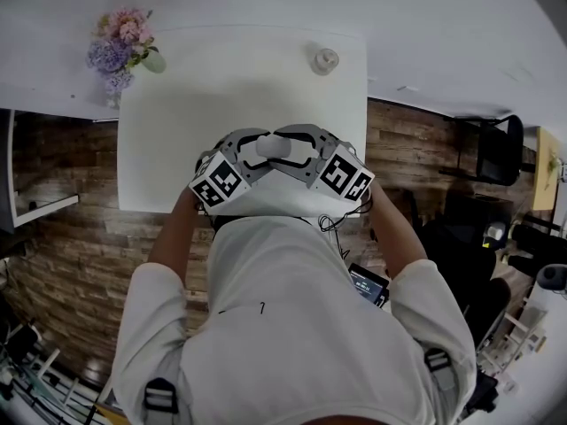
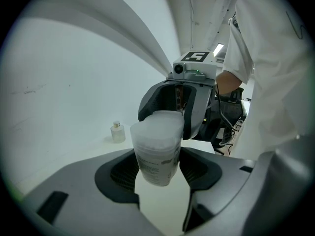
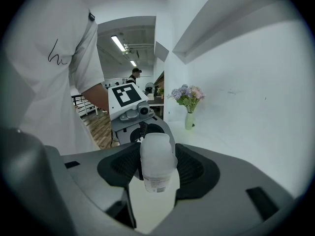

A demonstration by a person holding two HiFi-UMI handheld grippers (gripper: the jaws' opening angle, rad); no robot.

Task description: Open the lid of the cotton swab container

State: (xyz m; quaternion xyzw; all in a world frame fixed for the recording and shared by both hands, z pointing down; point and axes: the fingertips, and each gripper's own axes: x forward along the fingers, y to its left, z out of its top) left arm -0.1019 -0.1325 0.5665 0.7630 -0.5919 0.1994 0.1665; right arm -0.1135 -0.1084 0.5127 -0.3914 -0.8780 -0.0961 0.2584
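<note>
The cotton swab container point(image 1: 279, 147) is held up in the air, over the near part of the white table point(image 1: 239, 78), close to the person's chest. Its lid point(image 2: 165, 119) is on.

2 grippers hold it, 1 from each side. The left gripper point(image 2: 158, 170) has its jaws closed on the lower part, where the label is. Both pads touch the sides. The right gripper point(image 3: 156, 168) has its jaws closed on the container too, with a pad against each side. In the head view the left gripper point(image 1: 259, 147) and the right gripper point(image 1: 299, 147) meet nose to nose, with the container between them.

The table's near edge runs just under the grippers. Past them the top is bare almost to the far edge, so there is lots of room there. A small bottle point(image 1: 325, 58) stands near the far right corner, well apart from the grippers. A vase of flowers point(image 1: 124, 47) stands by the far left corner. A wood floor point(image 1: 71, 264) shows on both sides of the table. A black chair point(image 1: 487, 149) stands off to the right, well away.
</note>
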